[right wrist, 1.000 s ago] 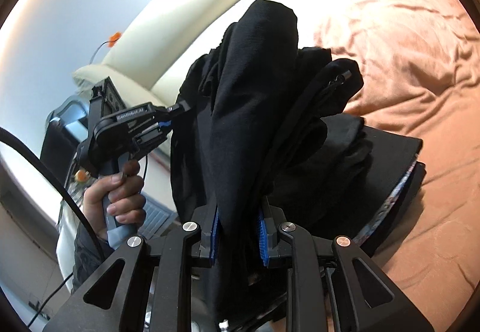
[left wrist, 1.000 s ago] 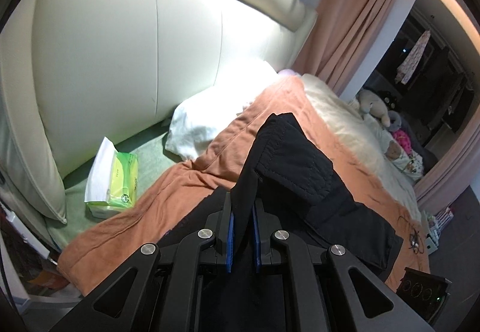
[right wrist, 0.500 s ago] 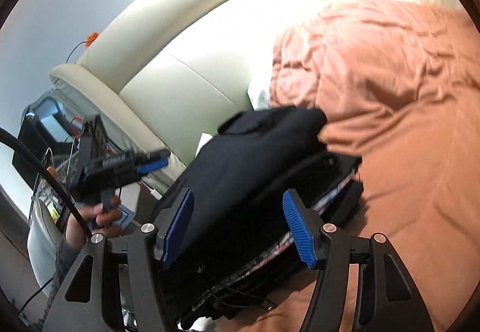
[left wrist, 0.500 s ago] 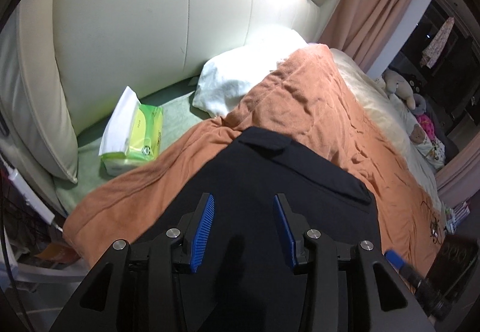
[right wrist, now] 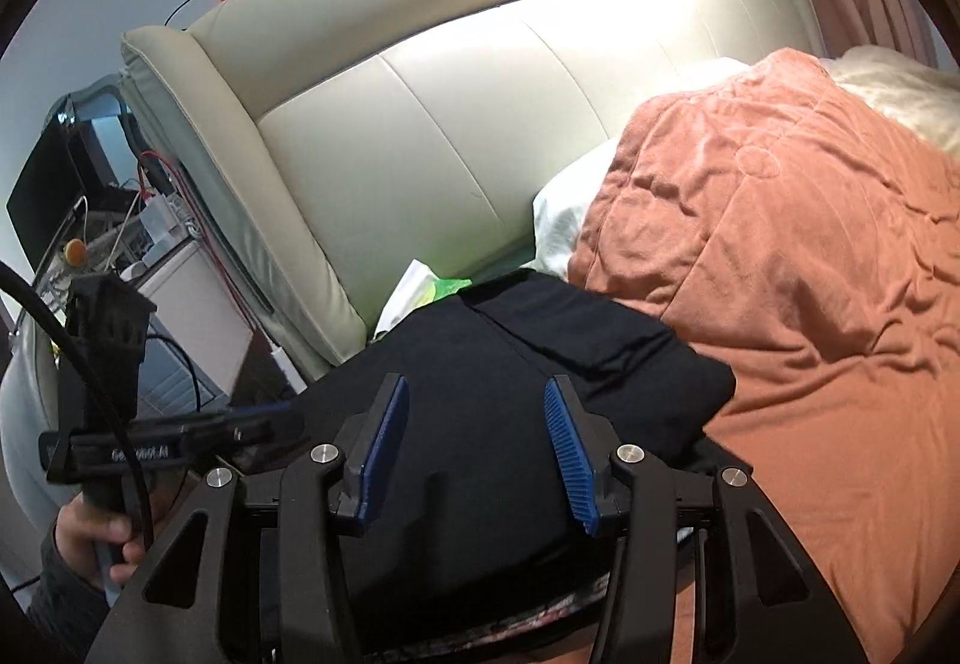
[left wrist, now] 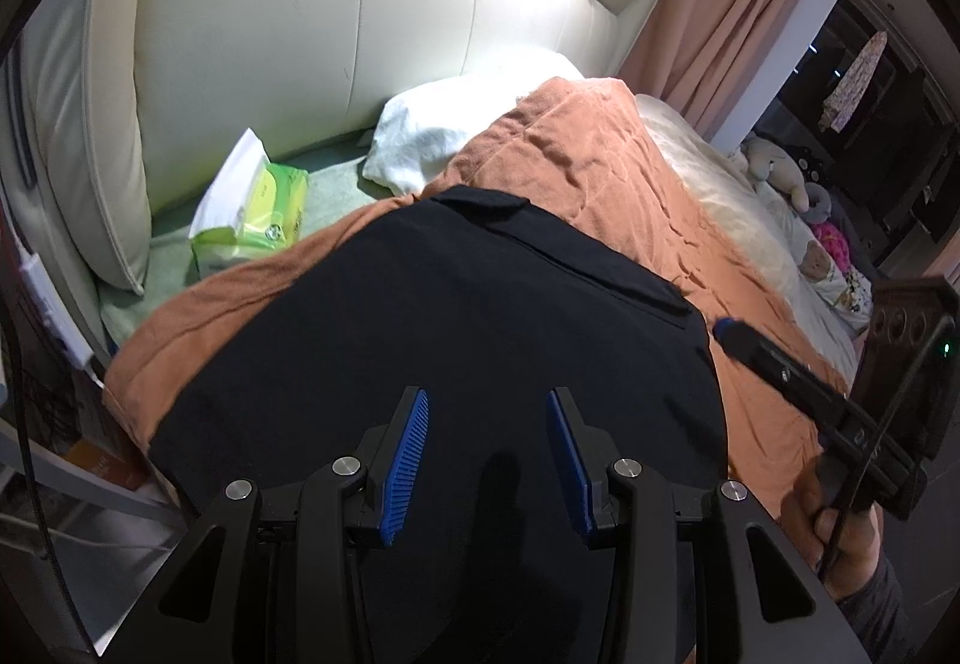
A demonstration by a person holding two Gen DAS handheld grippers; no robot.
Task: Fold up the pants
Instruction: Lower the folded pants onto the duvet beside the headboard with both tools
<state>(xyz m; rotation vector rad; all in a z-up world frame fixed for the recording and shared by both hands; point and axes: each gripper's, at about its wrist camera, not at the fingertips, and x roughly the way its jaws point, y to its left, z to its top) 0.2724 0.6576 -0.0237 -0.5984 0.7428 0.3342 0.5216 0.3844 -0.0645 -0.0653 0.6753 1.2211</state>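
Observation:
The black pants [left wrist: 456,316] lie folded flat on the orange blanket [left wrist: 588,166], near the bed's near edge. They also show in the right wrist view [right wrist: 516,388], on top of a darker patterned item. My left gripper [left wrist: 486,442] is open and empty just above the pants. My right gripper [right wrist: 477,439] is open and empty above the same fold. In the left wrist view the right gripper [left wrist: 756,346] shows at the pants' right edge. In the right wrist view the left gripper [right wrist: 240,424] shows at their left edge.
A green tissue pack [left wrist: 258,208] and a white pillow [left wrist: 444,124] lie by the cream headboard [left wrist: 360,22]. Stuffed toys [left wrist: 780,172] sit far right. A bedside stand with cables [right wrist: 168,256] is left of the bed. The orange blanket [right wrist: 810,274] spreads right.
Both grippers let go of the pants and opened. The pants dropped from a hanging bunch to a flat fold on the blanket, and both grippers have drawn back slightly.

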